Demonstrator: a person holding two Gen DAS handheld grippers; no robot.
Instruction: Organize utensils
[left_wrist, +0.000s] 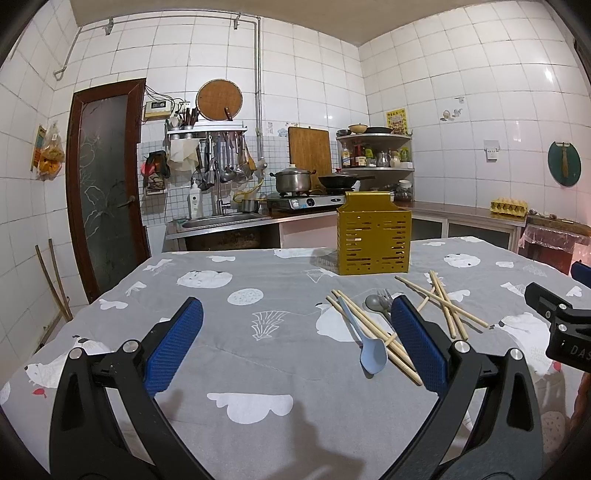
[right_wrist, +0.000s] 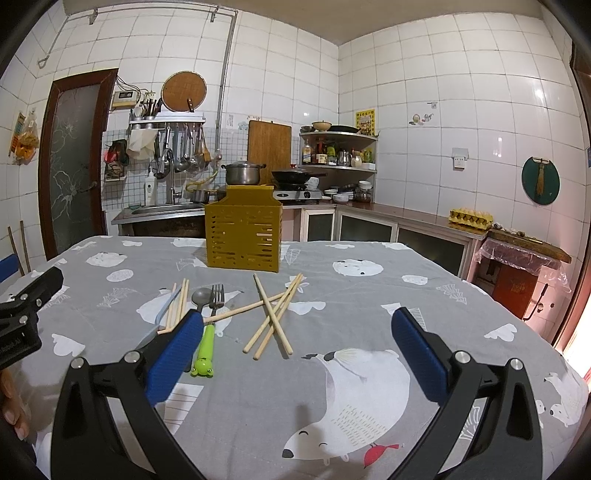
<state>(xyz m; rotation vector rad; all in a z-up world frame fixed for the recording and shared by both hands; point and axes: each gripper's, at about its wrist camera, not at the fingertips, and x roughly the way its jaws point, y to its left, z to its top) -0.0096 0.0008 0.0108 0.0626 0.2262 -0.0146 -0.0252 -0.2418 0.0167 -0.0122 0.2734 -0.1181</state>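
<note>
Well — chopsticks (right_wrist: 271, 314) loose, jaws wide.

The right tool (right_wrist: 295, 354), black-armed with blue ribbed pads, hangs above the surface (right_wrist: 369, 295), its jaws spread wide with nothing between them. The surface wears a grey cloth printed with white bears and clouds. Beyond the tool stands a slotted mustard-yellow metal utensil caddy (right_wrist: 242, 236). In front of it lies a crossed heap of pale wooden chopsticks (right_wrist: 273, 314). To their left lie a grey metal spoon (right_wrist: 202, 297) and a metal fork (right_wrist: 217, 295) side by side, a green frog-faced handle (right_wrist: 204, 350) running back from them beside the left blue pad. Further left lie another few wooden chopsticks (right_wrist: 177, 304) and a pale blue utensil (right_wrist: 166, 306). The left tool (right_wrist: 22, 306) shows at the left edge.
</note>
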